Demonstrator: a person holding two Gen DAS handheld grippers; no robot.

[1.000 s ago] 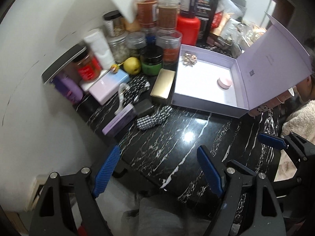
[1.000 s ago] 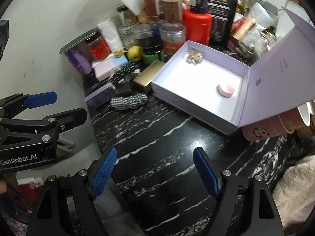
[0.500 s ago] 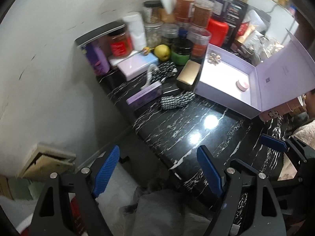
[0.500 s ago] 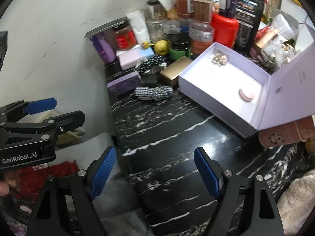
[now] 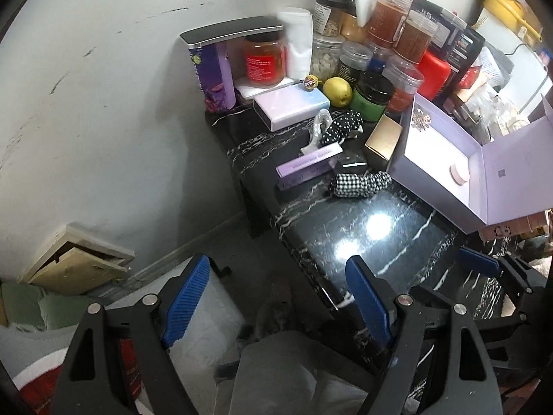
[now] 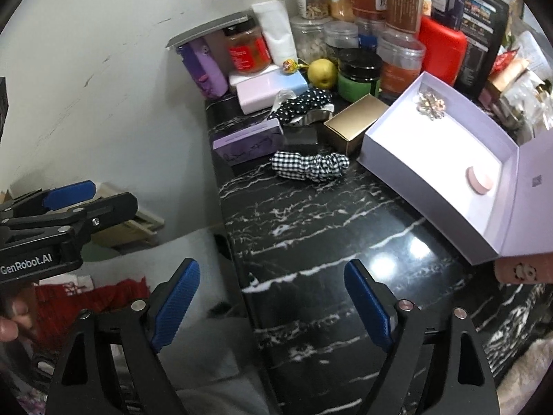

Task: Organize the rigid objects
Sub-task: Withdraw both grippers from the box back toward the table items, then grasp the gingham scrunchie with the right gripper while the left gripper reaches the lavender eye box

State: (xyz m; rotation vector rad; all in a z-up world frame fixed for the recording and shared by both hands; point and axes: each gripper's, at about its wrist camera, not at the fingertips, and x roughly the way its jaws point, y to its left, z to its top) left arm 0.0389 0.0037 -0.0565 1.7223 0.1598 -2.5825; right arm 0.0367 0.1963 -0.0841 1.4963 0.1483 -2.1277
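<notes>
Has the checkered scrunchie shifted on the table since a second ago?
No. The checkered scrunchie still lies beside the gold box; only the camera moved.

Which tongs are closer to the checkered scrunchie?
Right tongs, probably: over the table near the scrunchie. Left tongs hang further back, at the table's edge.

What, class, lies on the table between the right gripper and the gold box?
Nothing visible blocks it. The right gripper hangs open over bare black marble table. The gold box sits beside the open lilac box; the checked scrunchie lies just in front, slightly left.
</notes>
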